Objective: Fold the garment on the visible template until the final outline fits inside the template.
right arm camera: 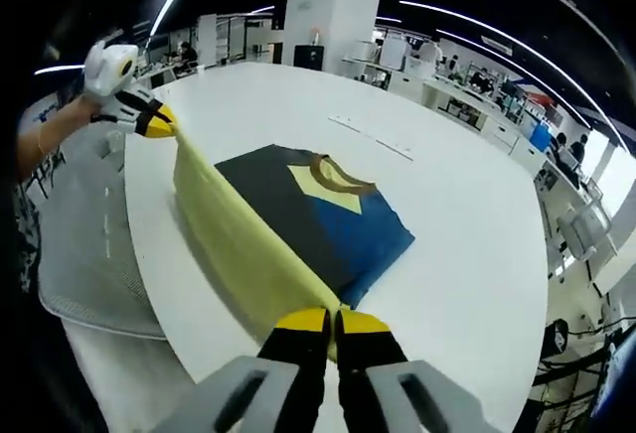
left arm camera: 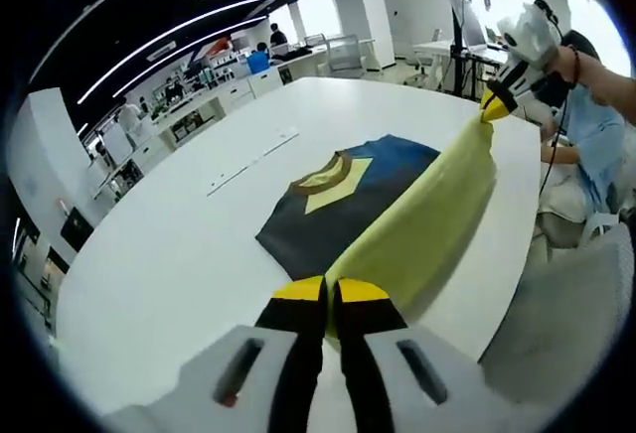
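A garment [left arm camera: 373, 180] lies flat on the white table [left arm camera: 179, 254]: dark grey and blue, with a yellow V panel and a brown collar. Its yellow side [left arm camera: 427, 219] is lifted off the table and stretched taut between both grippers. My left gripper [left arm camera: 329, 289] is shut on the near end of that yellow edge. The right gripper [left arm camera: 494, 107], held by a hand, grips the far end. In the right gripper view the garment [right arm camera: 328, 224] lies mid-table. There my right gripper [right arm camera: 333, 319] is shut on the yellow strip [right arm camera: 238, 224], and the left gripper [right arm camera: 159, 123] pinches its other end.
Faint thin marks [left arm camera: 253, 160] run across the table beyond the garment. A grey mesh chair [right arm camera: 89, 244] stands at the table's edge beside the person [left arm camera: 596, 145] in light blue. Desks, columns and people fill the room behind.
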